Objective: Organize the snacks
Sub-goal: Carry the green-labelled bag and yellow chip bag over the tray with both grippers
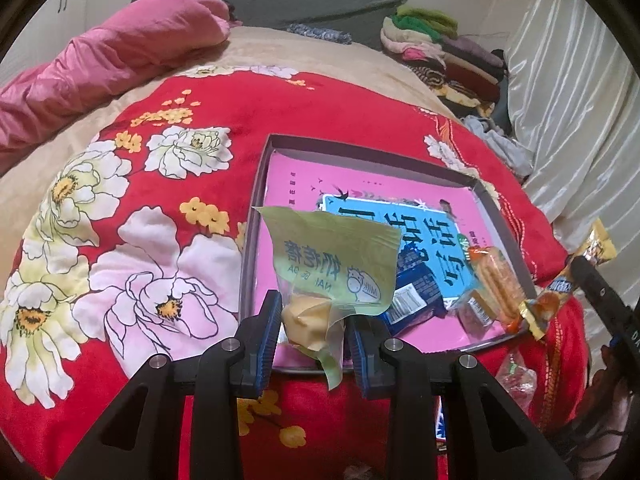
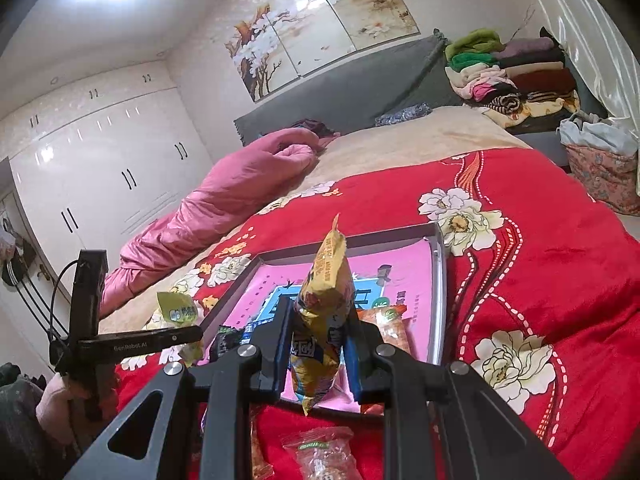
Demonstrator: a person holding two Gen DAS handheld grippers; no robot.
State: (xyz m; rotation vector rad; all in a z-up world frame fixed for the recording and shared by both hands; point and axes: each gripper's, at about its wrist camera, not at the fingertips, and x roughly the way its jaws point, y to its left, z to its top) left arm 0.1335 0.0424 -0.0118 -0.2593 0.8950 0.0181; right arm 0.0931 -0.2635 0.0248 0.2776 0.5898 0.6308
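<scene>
My left gripper (image 1: 314,330) is shut on a green snack packet (image 1: 332,264) with a yellow sweet inside, held over the near left corner of a shallow grey tray (image 1: 256,188) lined in pink. In the tray lie a dark blue packet (image 1: 416,292) and an orange packet (image 1: 496,280). My right gripper (image 2: 318,340) is shut on a yellow snack packet (image 2: 326,280), upright above the tray's (image 2: 438,264) near edge. That same packet (image 1: 560,288) shows at the right of the left wrist view. The green packet (image 2: 178,310) appears left of it.
The tray rests on a red flowered blanket (image 1: 120,216) covering a bed. Loose wrapped snacks (image 2: 324,456) lie on the blanket near the tray's front edge. A pink quilt (image 1: 100,60) lies at the far left, folded clothes (image 2: 516,76) at the far right.
</scene>
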